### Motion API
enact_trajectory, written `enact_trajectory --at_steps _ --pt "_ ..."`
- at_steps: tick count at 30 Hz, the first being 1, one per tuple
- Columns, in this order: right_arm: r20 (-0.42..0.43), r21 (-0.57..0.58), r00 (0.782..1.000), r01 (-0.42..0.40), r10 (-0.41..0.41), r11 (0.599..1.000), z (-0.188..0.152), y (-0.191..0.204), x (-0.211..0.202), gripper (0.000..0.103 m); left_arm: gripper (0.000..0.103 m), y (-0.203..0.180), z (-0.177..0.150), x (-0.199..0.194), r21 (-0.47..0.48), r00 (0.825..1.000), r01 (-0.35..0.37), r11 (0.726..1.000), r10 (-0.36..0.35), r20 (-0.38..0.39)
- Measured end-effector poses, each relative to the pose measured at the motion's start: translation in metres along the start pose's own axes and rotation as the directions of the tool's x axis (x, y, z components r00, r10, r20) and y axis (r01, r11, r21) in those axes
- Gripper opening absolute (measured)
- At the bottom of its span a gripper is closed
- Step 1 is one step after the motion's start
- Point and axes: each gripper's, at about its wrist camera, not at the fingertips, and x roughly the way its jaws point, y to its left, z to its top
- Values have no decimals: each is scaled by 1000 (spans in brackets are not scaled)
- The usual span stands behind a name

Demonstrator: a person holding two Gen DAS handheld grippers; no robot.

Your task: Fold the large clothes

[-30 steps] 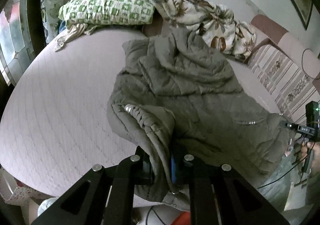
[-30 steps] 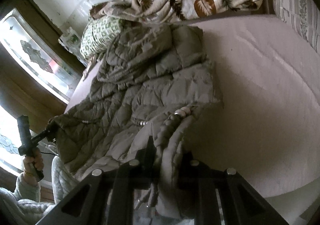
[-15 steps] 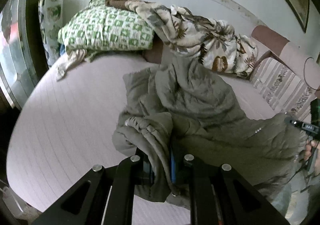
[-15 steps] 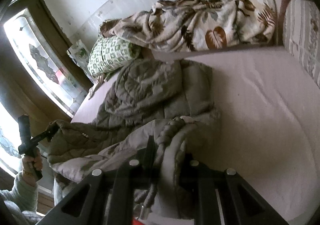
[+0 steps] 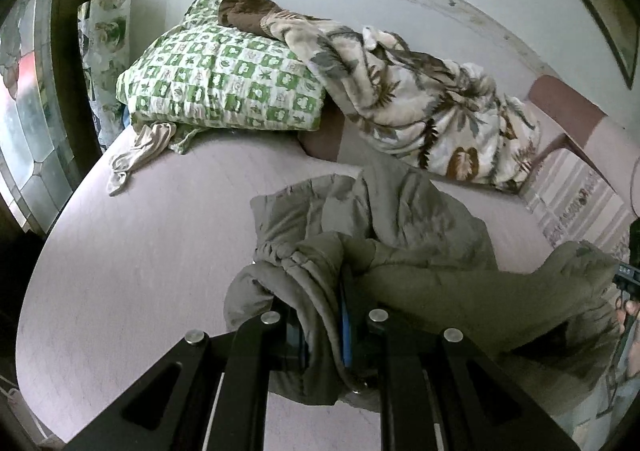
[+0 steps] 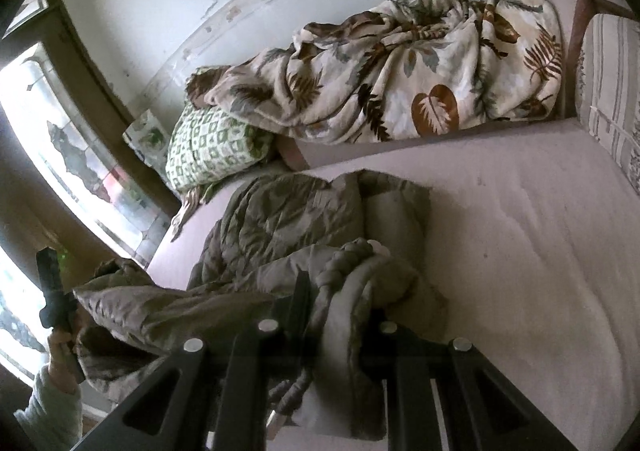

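Both the left gripper (image 5: 324,331) and right gripper (image 6: 336,327) pinch the quilted jacket's (image 5: 420,235) hem corners, raised off the bed (image 5: 140,251); first fold half-made, nothing laid flat yet.

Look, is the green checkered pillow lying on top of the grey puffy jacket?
No, the green checkered pillow lies apart from the grey puffy jacket.

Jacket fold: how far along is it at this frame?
Early. Done: the jacket lies on the bed with both grips made. In hand: the left gripper and right gripper are each shut on a bottom corner, held off the bed, so the near half sags between them above the flat far half. Left: laying that half down, then further folds.
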Motion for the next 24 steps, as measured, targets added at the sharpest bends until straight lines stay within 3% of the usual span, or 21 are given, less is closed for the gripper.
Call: enact_trajectory --at_steps 11,16,24 --pt "-32 124 999 45 -42 991 62 -28 69 17 14 3 59 76 -45 993 -110 993 107 -49" --pt "-65 179 997 64 -53 982 85 -45 108 17 14 16 74 117 -102 989 -128 987 119 -88" --pt "-121 180 985 145 -124 973 114 -52 177 17 14 19 87 181 -65 973 -204 977 194 -128"
